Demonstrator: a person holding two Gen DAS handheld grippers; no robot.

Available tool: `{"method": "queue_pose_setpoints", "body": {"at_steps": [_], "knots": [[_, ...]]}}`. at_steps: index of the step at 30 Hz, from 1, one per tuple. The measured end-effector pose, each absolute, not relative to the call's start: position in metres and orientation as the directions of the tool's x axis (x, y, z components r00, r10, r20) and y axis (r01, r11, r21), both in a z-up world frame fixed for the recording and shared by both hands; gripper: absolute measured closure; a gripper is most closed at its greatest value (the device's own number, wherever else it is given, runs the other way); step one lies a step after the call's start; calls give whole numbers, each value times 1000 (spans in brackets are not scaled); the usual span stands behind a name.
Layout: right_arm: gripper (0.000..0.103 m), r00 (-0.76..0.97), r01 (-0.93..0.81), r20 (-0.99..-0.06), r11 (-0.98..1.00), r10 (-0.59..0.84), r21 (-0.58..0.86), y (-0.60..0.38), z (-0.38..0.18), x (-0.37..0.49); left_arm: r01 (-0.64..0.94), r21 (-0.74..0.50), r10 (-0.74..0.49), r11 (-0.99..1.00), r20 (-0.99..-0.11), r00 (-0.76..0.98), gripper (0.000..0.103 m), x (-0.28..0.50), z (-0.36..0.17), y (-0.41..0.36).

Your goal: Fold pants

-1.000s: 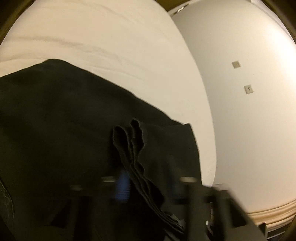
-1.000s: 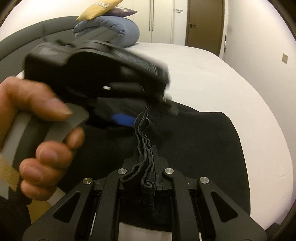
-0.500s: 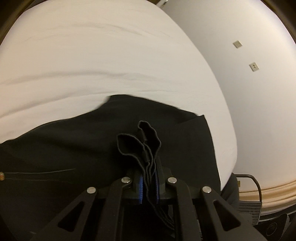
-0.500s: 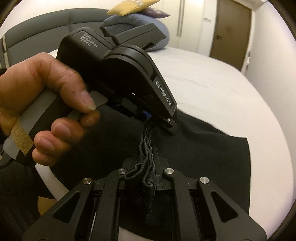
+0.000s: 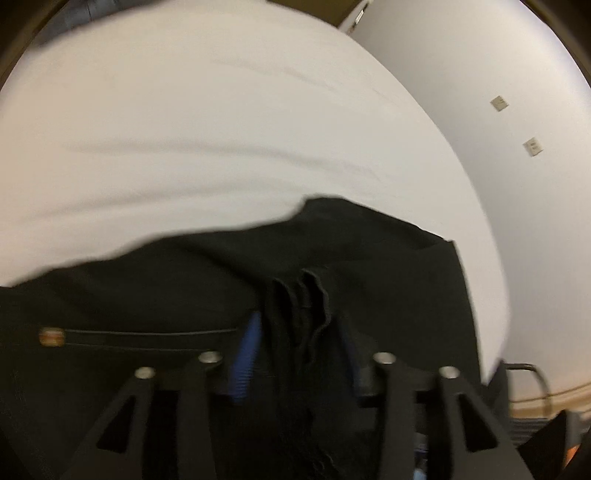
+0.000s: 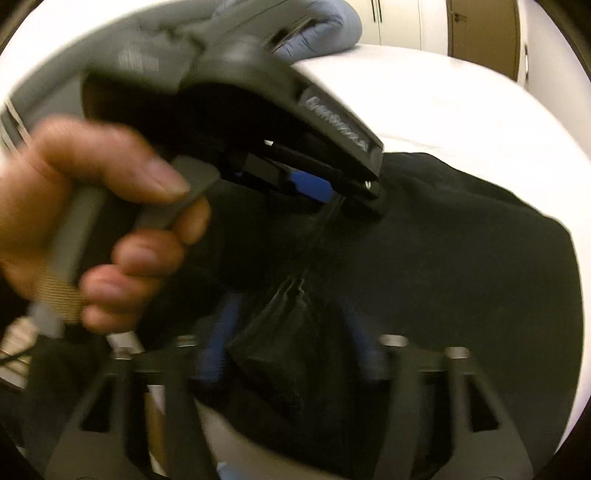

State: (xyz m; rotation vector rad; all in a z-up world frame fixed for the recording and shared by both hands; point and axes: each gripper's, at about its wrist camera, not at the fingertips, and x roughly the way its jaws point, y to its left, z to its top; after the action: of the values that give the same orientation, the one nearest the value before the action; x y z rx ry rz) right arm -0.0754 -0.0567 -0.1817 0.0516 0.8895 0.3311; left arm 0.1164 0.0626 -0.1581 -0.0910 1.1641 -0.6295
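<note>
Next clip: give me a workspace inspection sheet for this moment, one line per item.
Surface: white bed, sheet lightly creased.
Job's things: black pants lying on the bed, a bunched edge between both grippers' fingers.
Clutter: blue pillow at the far end of the bed.
Grippers: left gripper open, fabric loose between its blue pads; right gripper open likewise; both frames blurred. Left hand on the handle.
Cables: dark cable beside the bed.
Surroundings: white wall with two wall plates; brown door and white wardrobe behind.

Black pants lie folded on the white bed, layered hem edges bunched upright.
</note>
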Motion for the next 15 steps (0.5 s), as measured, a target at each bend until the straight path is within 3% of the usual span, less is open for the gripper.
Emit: {"method": "queue_pose_setpoints", "body": {"at_steps": [6,8,10,12,15], "knots": [[39,561,-227,-649,849,514,477,-133,-155,-114,492,-188,-426,850,-795,432,52,63,-121,57],[54,556,-171,-614,801,560,574,-190,-153,-106,517,-139,-398,845,-809,433,52,44,-125,32],[61,578,-98,-580,754,575,650,-244,-155,-88,525,-66,-331,849,-840,429,52,31,-141,8],[67,569,-76,-539,693,620,717,-280,-158,-74,512,-26,-269,859,-873,407,52,25,-161,-5],[68,567,-59,-489,624,663,779,-325,-171,-41,474,-16,-248,880,-867,432,50,19,-170,-6]]}}
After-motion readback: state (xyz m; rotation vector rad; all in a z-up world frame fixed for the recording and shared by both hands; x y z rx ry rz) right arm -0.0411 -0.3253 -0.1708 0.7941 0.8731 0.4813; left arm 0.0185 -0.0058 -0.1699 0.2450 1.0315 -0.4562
